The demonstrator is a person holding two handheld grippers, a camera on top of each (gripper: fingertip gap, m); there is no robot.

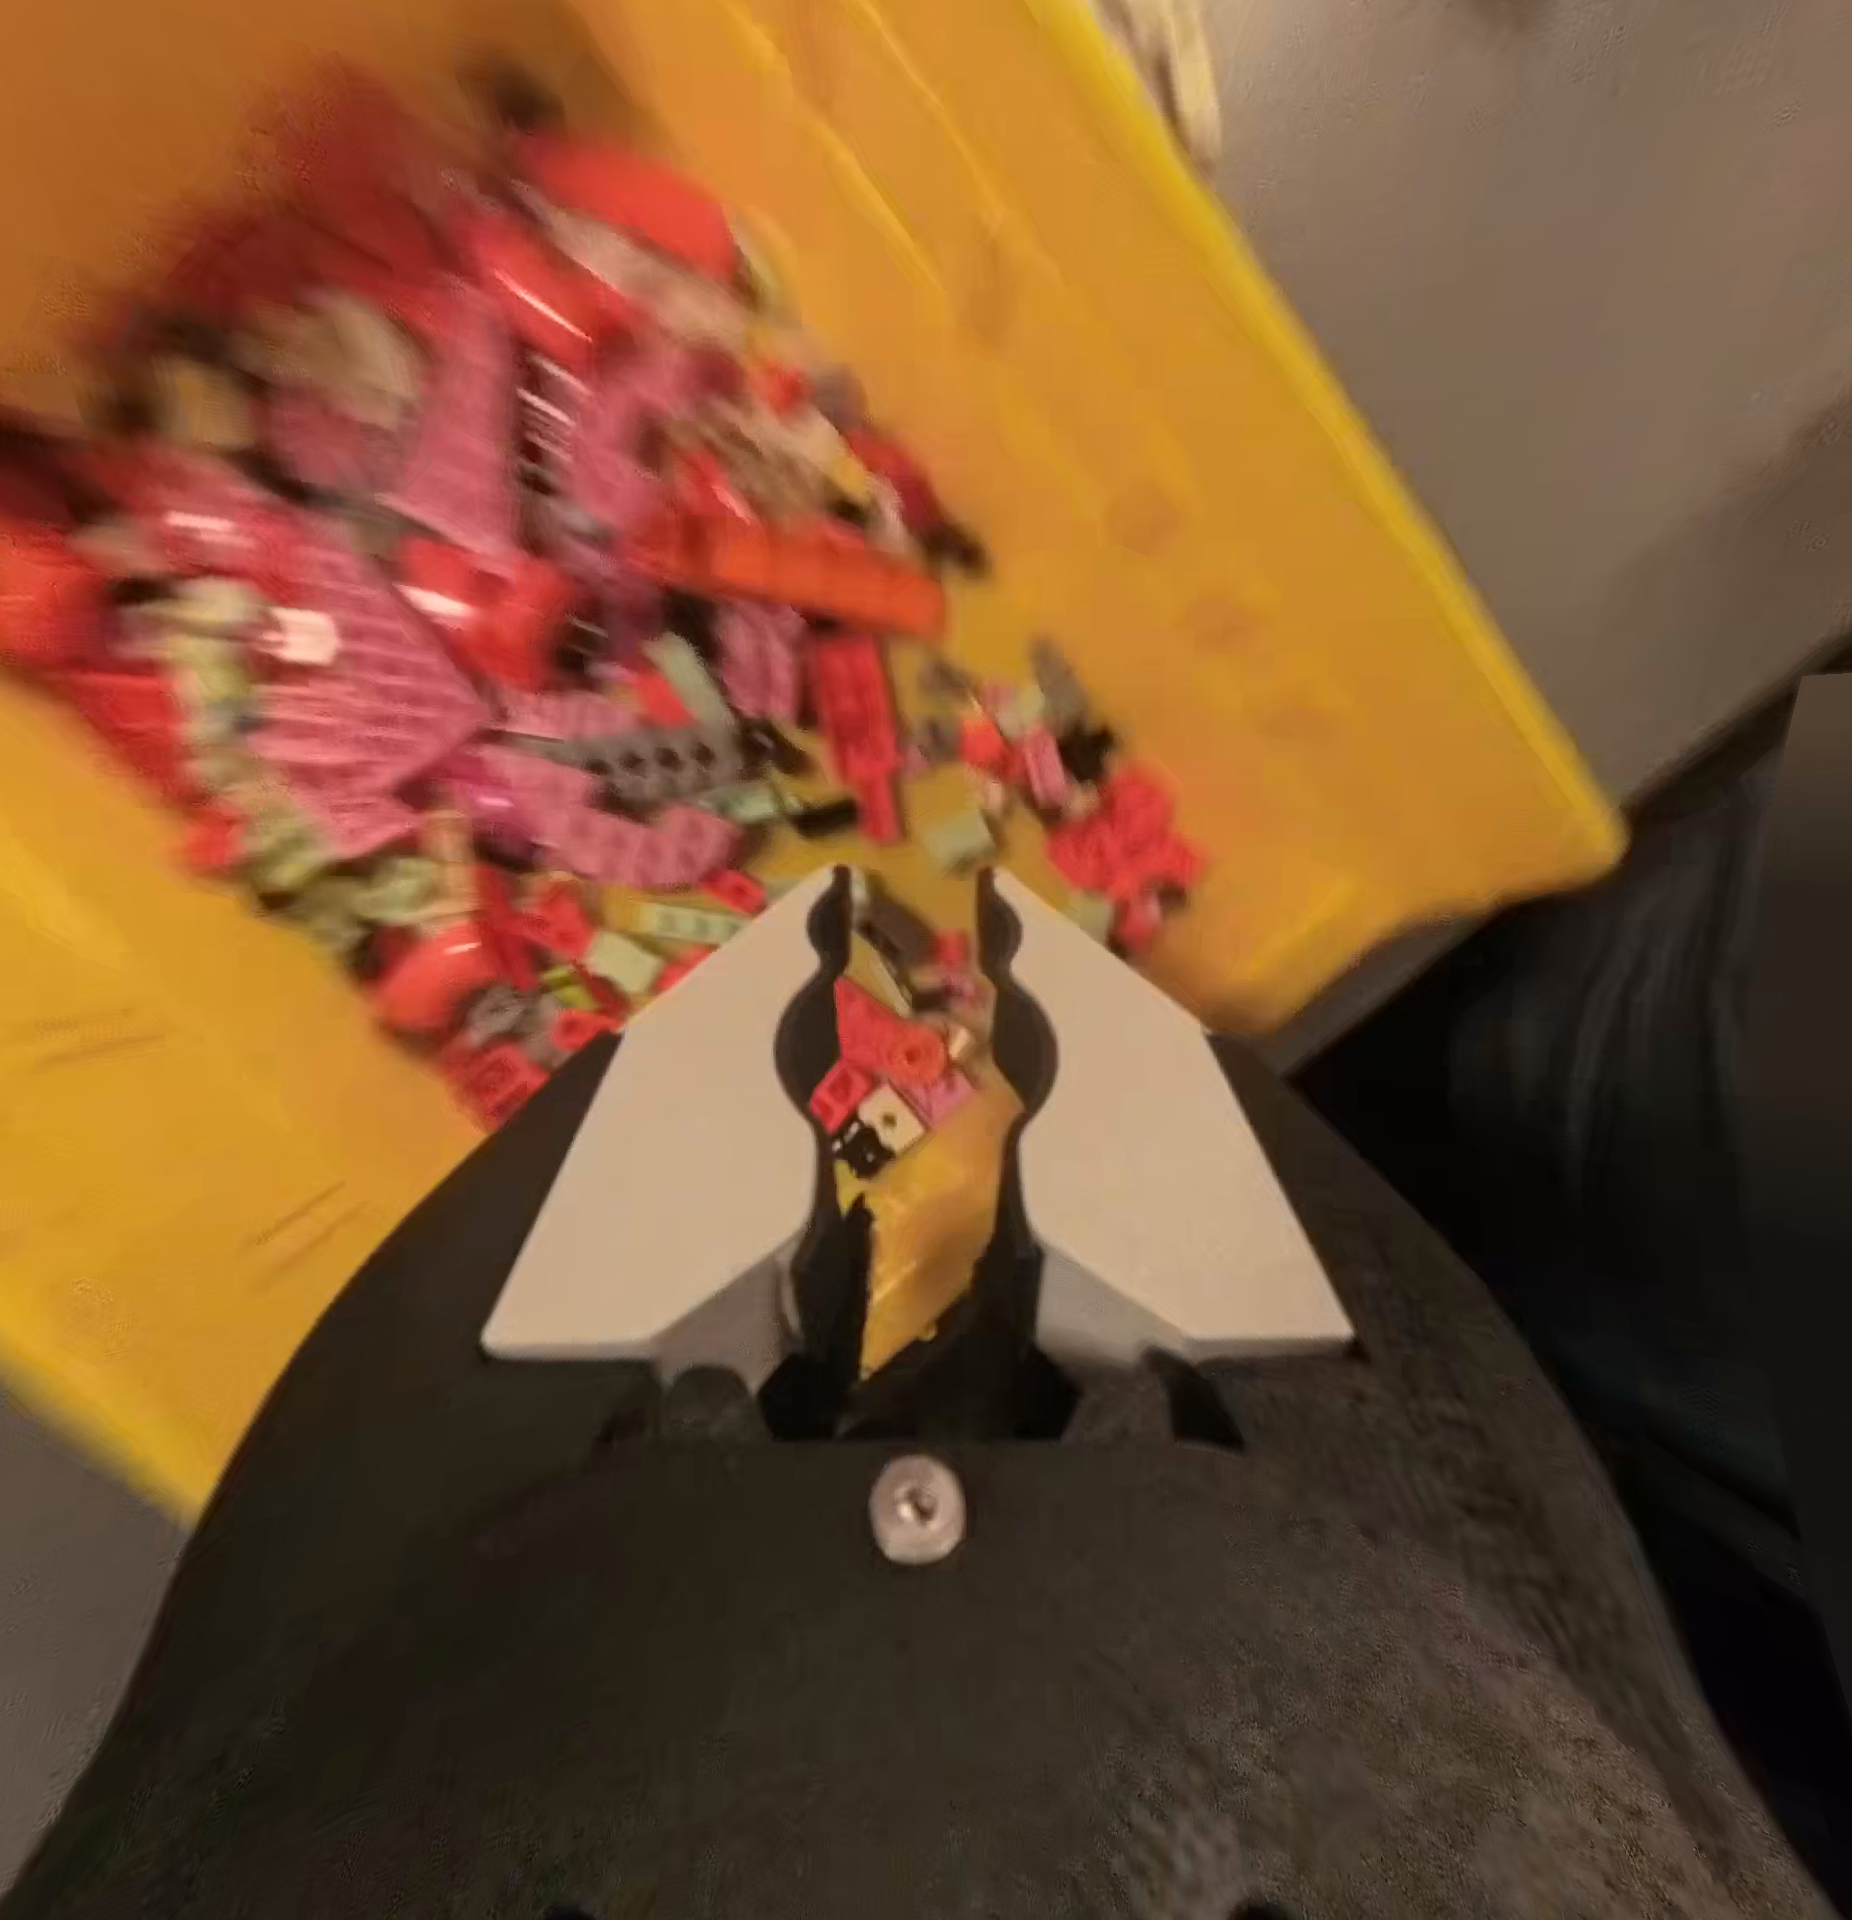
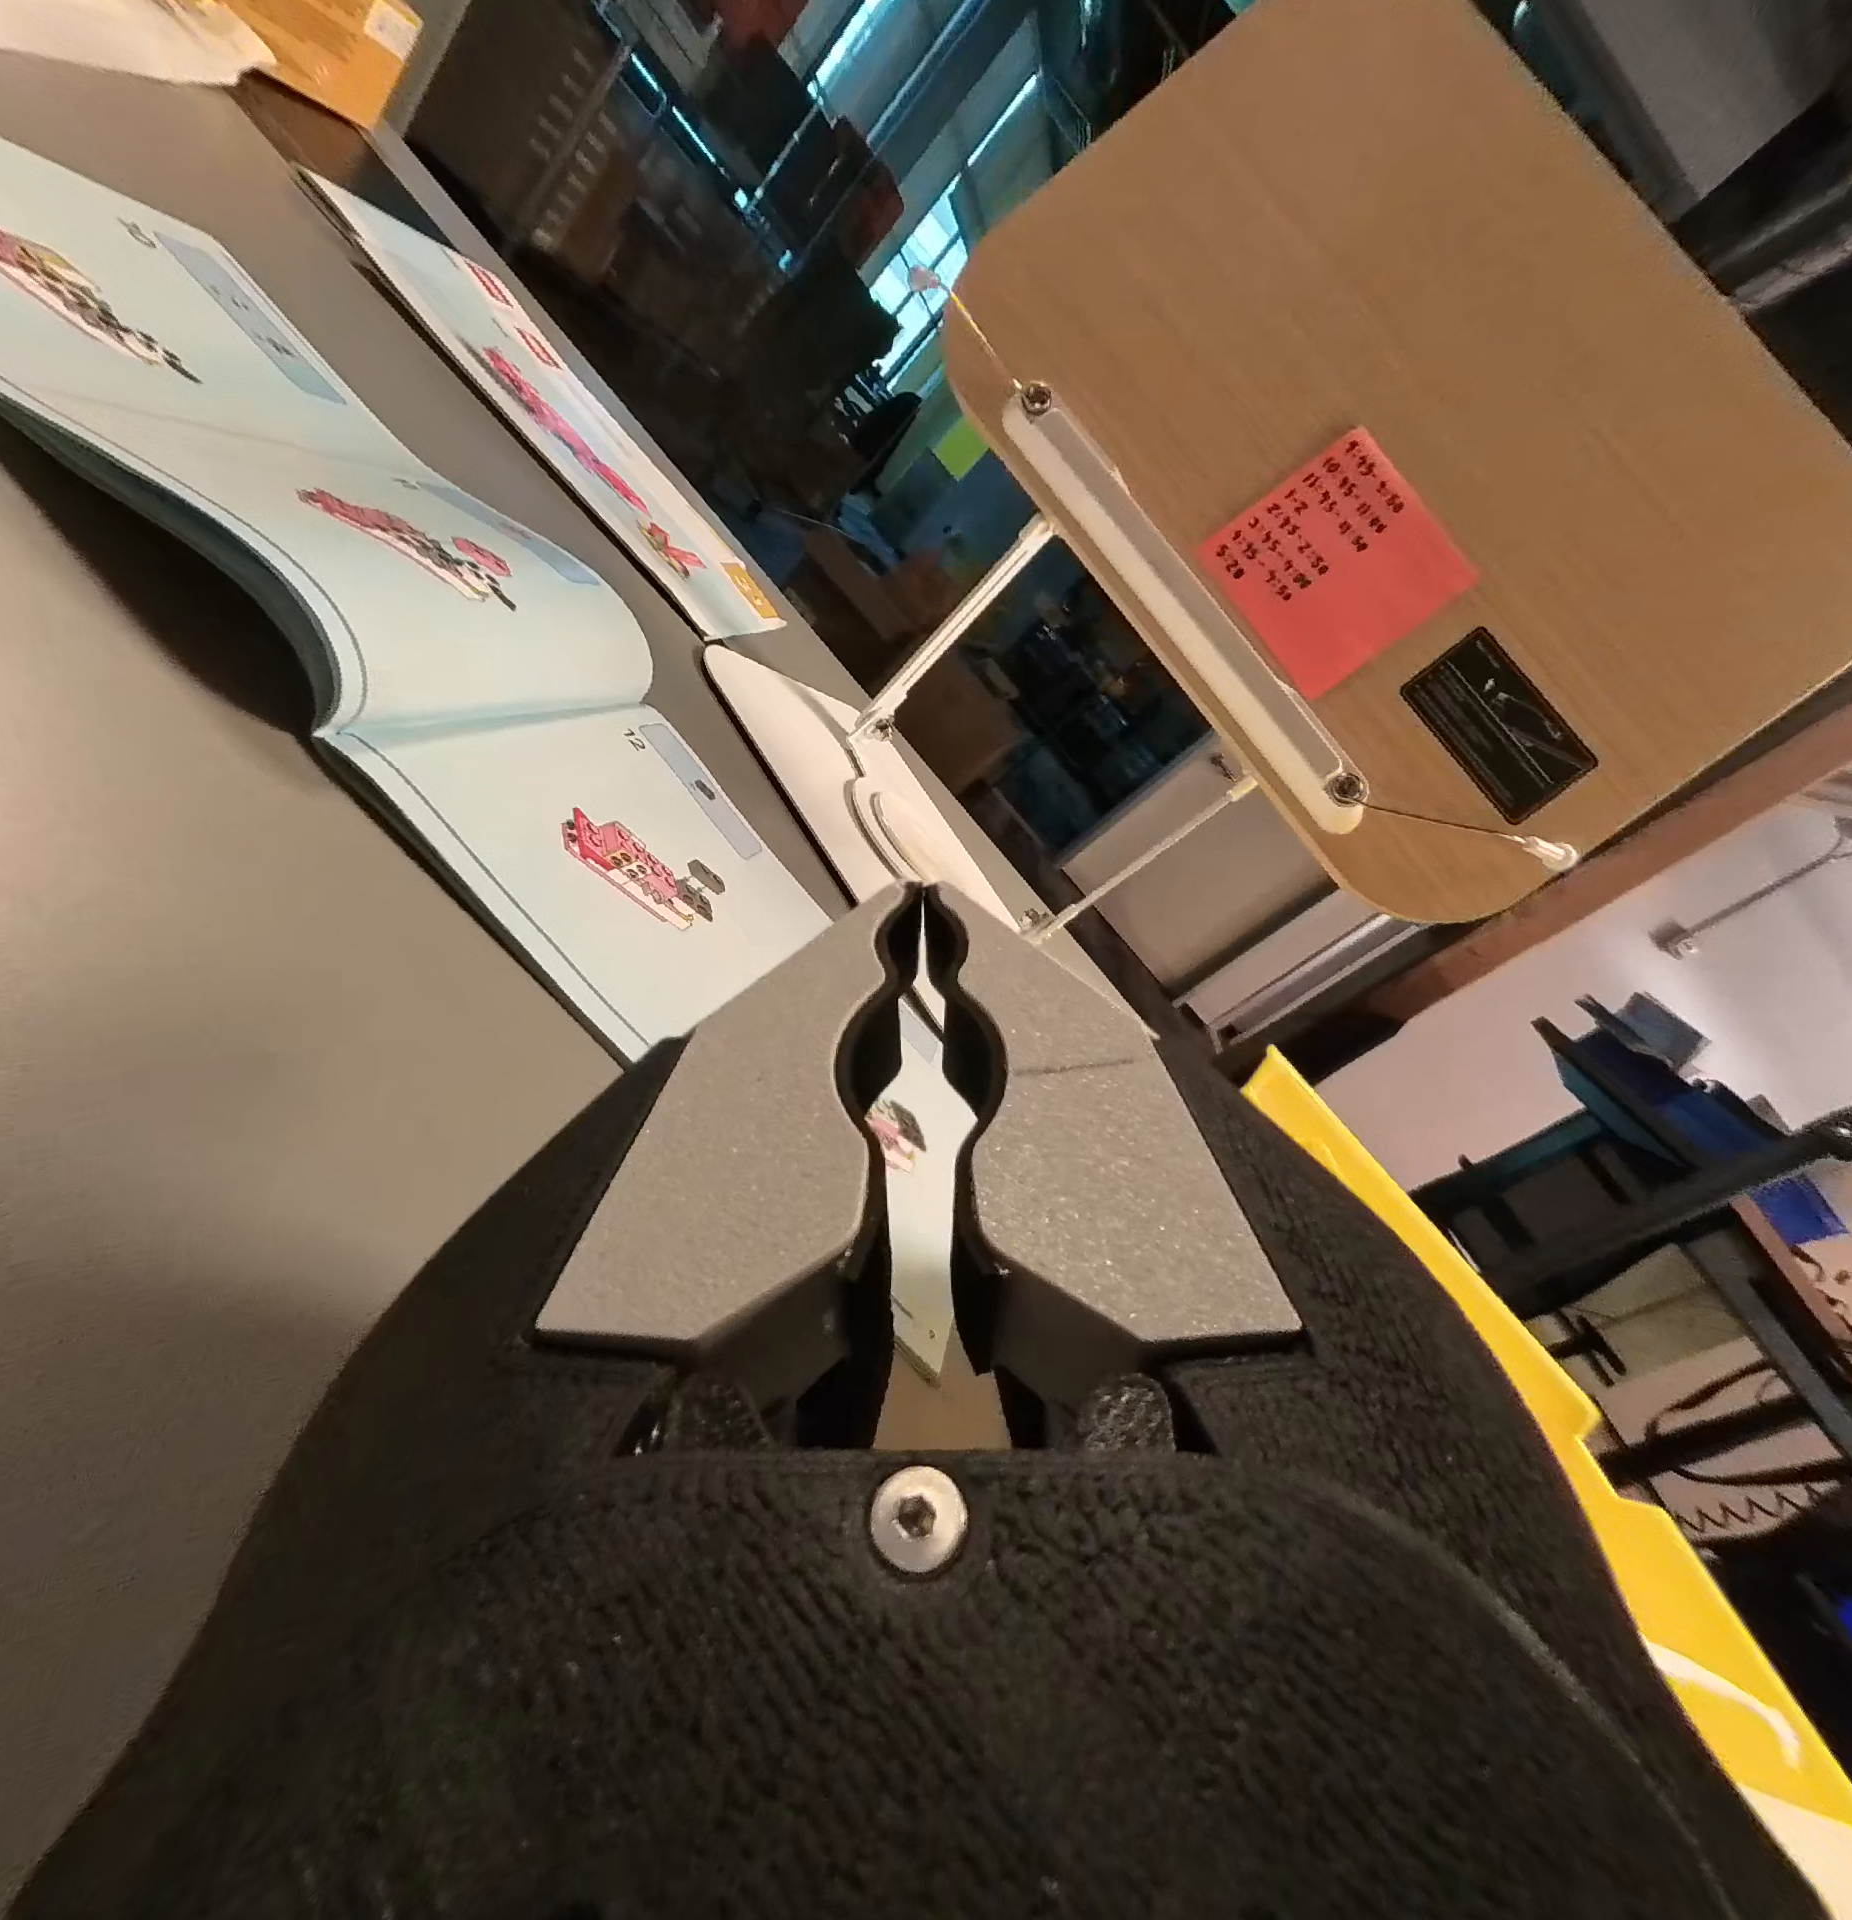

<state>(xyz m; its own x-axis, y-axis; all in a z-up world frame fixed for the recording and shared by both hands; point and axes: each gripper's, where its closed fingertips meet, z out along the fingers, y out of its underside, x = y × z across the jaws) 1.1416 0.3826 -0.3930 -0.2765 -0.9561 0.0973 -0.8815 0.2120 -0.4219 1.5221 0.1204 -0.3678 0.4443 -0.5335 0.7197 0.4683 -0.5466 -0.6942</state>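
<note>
Hovering my left tool [image 1: 917,883], jaws apart and empty, directly over the heap of red, pink and pale-green plastic bricks [image 1: 589,665] in the yellow plastic bin [image 1: 1265,468]. Right tool [image 2: 920,891], tips together, points over the open pale-blue instruction booklet [image 2: 465,665] on the grey bench [image 2: 174,935].

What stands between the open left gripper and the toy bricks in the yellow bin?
Nothing visible does. The left gripper is open, with nothing in its grasp, directly over the pile of red, pink and pale green toy bricks in the yellow bin. The picture is blurred.
</note>
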